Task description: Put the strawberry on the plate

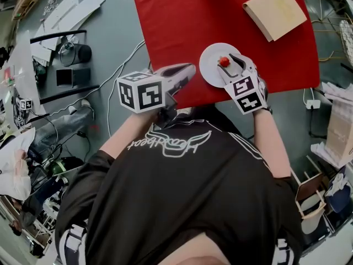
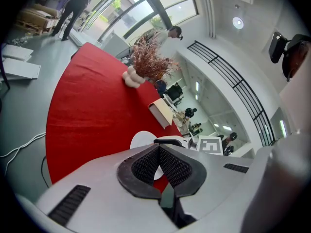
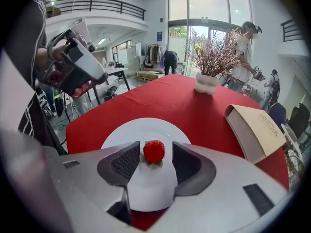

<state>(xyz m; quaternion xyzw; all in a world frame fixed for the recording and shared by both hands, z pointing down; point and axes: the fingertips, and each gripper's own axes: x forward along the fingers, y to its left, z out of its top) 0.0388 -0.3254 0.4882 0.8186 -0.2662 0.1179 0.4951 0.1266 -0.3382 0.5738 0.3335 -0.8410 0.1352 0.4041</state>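
The red strawberry (image 1: 224, 61) (image 3: 154, 150) rests on the white plate (image 1: 208, 68) (image 3: 136, 132), near the front edge of the red tablecloth (image 1: 182, 26). My right gripper (image 1: 228, 60) (image 3: 156, 149) hovers low over the plate and is open. The strawberry lies between its pads (image 3: 127, 161) with a gap on each side. My left gripper (image 1: 190, 70) (image 2: 159, 152) is held above the cloth's front edge, left of the plate, with its pads closed together and nothing in them. It also shows at the upper left of the right gripper view as the left gripper (image 3: 73, 67).
A tan box (image 1: 274, 12) (image 3: 255, 130) lies on the cloth beyond the plate to the right. A white vase with dried branches (image 3: 206, 84) (image 2: 132, 76) stands at the far end. Cables and clutter (image 1: 71, 54) cover the floor on the left.
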